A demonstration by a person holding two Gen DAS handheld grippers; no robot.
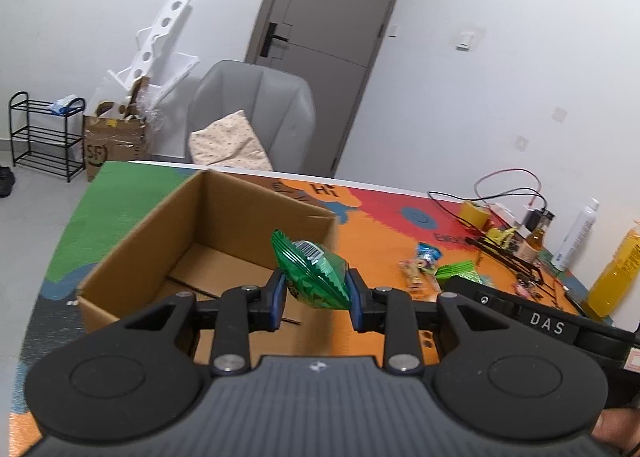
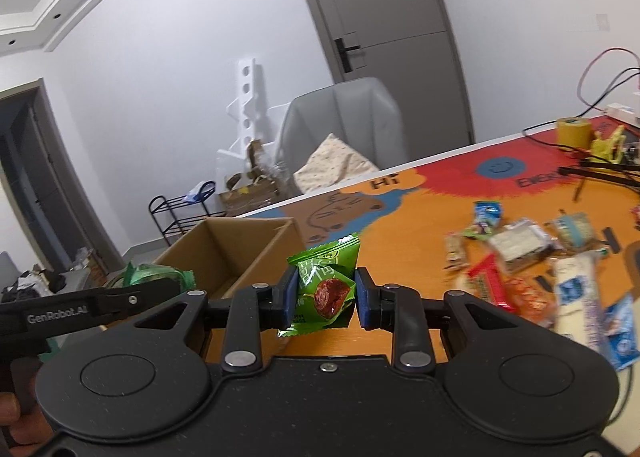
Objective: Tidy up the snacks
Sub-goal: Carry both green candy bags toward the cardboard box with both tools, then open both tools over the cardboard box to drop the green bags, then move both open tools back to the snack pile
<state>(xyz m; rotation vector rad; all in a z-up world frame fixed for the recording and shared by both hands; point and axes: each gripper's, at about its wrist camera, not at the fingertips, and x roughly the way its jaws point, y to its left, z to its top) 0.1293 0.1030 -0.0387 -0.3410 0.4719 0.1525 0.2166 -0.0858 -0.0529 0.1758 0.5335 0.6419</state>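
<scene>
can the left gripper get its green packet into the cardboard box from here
Probably yes. The left gripper, shut on the green packet, hangs near the cardboard box, whose open top faces up with nothing visible blocking it.

Left gripper (image 1: 316, 291): jaws closed narrow, blue pads pressing a green snack packet (image 1: 310, 269) between them, pointing slightly downward. Right gripper (image 2: 326, 299): jaws likewise clamped on a light green snack packet (image 2: 325, 289). Both grippers side by side.
</scene>
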